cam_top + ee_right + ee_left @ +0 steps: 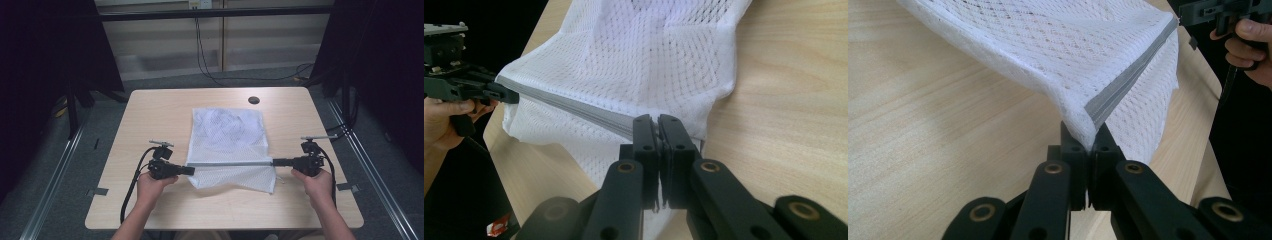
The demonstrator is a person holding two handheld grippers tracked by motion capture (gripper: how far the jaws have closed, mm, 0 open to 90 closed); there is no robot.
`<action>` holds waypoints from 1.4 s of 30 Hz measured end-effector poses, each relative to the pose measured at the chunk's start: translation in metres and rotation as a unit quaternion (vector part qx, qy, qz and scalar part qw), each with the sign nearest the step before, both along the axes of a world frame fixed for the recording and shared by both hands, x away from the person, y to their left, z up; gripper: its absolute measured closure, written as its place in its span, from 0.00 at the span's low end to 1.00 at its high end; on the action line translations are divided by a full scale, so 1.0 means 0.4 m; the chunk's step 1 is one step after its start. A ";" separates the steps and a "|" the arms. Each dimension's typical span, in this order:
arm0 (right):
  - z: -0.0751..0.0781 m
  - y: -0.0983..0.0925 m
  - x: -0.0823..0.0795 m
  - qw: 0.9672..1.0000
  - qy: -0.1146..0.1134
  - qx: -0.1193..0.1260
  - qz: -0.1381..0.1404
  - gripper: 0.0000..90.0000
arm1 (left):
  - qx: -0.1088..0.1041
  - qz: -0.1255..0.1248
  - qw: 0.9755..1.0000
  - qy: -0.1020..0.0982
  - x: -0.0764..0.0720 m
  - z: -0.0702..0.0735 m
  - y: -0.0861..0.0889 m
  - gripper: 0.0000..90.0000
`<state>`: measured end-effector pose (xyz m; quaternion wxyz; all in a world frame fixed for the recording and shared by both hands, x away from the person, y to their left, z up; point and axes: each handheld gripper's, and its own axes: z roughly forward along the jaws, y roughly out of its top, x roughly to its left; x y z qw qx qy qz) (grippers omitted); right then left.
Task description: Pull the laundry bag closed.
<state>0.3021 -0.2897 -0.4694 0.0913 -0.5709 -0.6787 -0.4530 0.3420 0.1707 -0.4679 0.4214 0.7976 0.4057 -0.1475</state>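
A white mesh bag (227, 137) with a grey zipper band (231, 163) lies on the wooden table (150, 115). My left gripper (191, 170) is shut on the band's left end, my right gripper (274, 162) is shut on its right end, and the band is stretched taut between them just above the tabletop. In the left gripper view the jaws pinch the mesh bag (1068, 55) at the grey band (1128, 80), and the left gripper (1091, 137) points along it. In the right gripper view the right gripper (657, 125) clamps the grey band (574, 105) over the mesh bag (649, 55).
A round black cable hole (254, 100) sits near the table's far edge. Black curtains hang at both sides, and cables run across the grey floor behind. Bare tabletop lies left and right of the bag. The other hand (1248, 45) shows far off.
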 end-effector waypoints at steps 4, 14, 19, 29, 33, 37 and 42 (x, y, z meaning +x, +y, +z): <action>0.011 0.004 -0.002 1.000 -0.012 -0.004 0.004 0.96 | -0.004 -0.004 1.000 -0.006 -0.005 0.000 0.001 0.98; 0.016 0.007 -0.005 1.000 -0.022 -0.015 0.003 0.91 | 0.001 0.002 1.000 -0.019 -0.010 0.001 -0.002 0.60; 0.019 0.018 -0.003 1.000 -0.026 -0.013 0.008 0.80 | 0.009 0.021 0.999 -0.042 -0.013 0.007 -0.004 0.36; 0.028 0.023 0.001 0.999 -0.046 -0.027 -0.004 0.46 | 0.014 0.055 0.995 -0.087 -0.011 0.021 0.016 0.18; 0.028 0.020 0.004 0.998 -0.056 -0.030 -0.014 0.28 | 0.018 0.058 0.992 -0.109 -0.012 0.023 0.019 0.14; 0.029 0.014 0.004 0.997 -0.066 -0.042 -0.023 0.22 | 0.025 0.062 0.990 -0.124 -0.010 0.019 0.024 0.10; 0.031 0.013 0.004 0.995 -0.075 -0.056 -0.025 0.19 | 0.045 0.054 0.986 -0.154 -0.010 0.008 0.029 0.04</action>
